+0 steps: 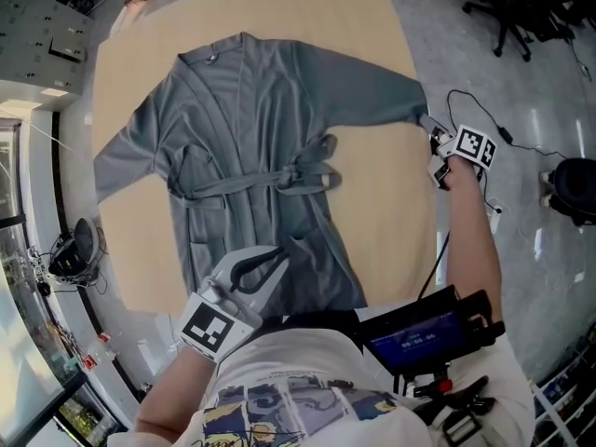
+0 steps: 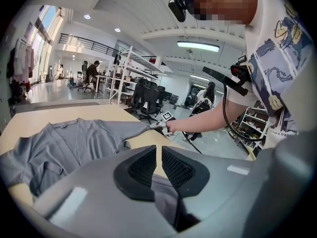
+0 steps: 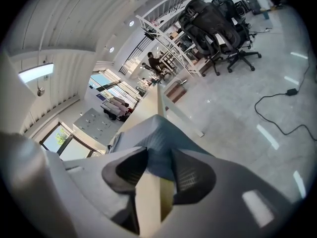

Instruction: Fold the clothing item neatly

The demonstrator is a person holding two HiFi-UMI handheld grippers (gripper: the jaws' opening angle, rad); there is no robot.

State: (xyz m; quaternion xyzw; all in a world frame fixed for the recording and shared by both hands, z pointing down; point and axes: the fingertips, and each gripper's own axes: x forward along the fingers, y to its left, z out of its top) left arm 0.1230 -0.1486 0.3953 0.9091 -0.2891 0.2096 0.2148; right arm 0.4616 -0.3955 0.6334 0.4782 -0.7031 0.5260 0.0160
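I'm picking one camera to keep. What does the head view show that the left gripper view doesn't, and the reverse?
Head view only: the robe in full outline, collar to hem. Left gripper view only: the left gripper with pads nearly together on grey fabric; shelving and office chairs. Both: the robe, the tan table, the right gripper holding the sleeve end.

The robe (image 1: pixel 251 128) is plain grey, the table (image 1: pixel 382 26) pale tan, the floor (image 1: pixel 540 250) glossy grey.

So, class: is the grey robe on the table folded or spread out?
Spread out: the robe lies flat, sleeves extended sideways.
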